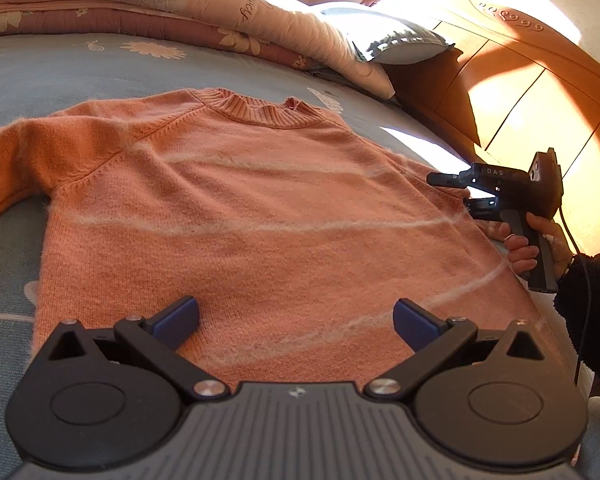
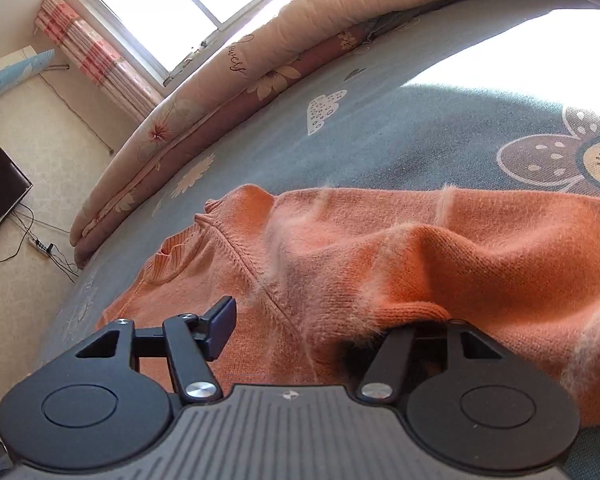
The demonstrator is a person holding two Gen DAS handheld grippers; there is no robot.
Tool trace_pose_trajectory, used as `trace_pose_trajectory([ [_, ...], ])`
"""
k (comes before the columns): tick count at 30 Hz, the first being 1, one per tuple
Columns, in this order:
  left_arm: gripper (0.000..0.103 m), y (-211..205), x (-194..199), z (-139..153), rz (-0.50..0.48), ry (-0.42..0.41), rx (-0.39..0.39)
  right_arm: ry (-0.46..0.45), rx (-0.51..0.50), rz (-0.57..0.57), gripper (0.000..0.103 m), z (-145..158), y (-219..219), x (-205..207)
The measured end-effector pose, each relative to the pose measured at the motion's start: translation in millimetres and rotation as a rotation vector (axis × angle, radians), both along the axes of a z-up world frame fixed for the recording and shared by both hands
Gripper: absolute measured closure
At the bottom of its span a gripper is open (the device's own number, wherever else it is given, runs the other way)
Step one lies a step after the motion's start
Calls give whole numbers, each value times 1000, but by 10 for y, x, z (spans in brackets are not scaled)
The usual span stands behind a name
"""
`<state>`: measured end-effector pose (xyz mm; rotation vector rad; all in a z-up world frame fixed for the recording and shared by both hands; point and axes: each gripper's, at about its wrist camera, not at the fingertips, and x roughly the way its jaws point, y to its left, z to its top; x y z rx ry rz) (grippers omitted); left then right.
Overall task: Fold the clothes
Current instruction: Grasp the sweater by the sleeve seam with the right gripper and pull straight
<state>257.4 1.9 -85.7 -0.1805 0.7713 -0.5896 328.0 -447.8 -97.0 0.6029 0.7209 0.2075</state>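
The orange sweater (image 1: 236, 200) is lying flat, front up, on the blue-grey bedsheet (image 1: 60, 68); the left gripper (image 1: 296, 320) is hovering over its hem, jaws spread wide; the right gripper (image 2: 324, 328) is gaping too (one finger tucked under a lifted sleeve fold).

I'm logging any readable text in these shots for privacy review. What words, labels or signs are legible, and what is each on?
"DAS" - raised letters on the top of the right hand-held gripper, seen from the left wrist view.
Cursive script on the folded floral quilt: appears in both views, but too distorted to read reliably.
Small emblem on each gripper's grey body: a mark, not text.
Nothing readable on the orange sweater or the bedsheet.
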Motion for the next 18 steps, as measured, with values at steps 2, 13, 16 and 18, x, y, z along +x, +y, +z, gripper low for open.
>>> trace_pose_trajectory([
  [2, 1, 2, -8, 0, -2, -4, 1, 2, -25, 9, 87, 9, 26, 28],
  [13, 1, 42, 13, 7, -4, 13, -17, 21, -473, -38, 81, 116, 486, 108],
  [16, 1, 53, 18, 10, -4, 18, -22, 66, -412, -102, 66, 253, 372, 8],
  [18, 1, 56, 19, 11, -5, 20, -23, 66, -416, -128, 66, 390, 371, -128],
])
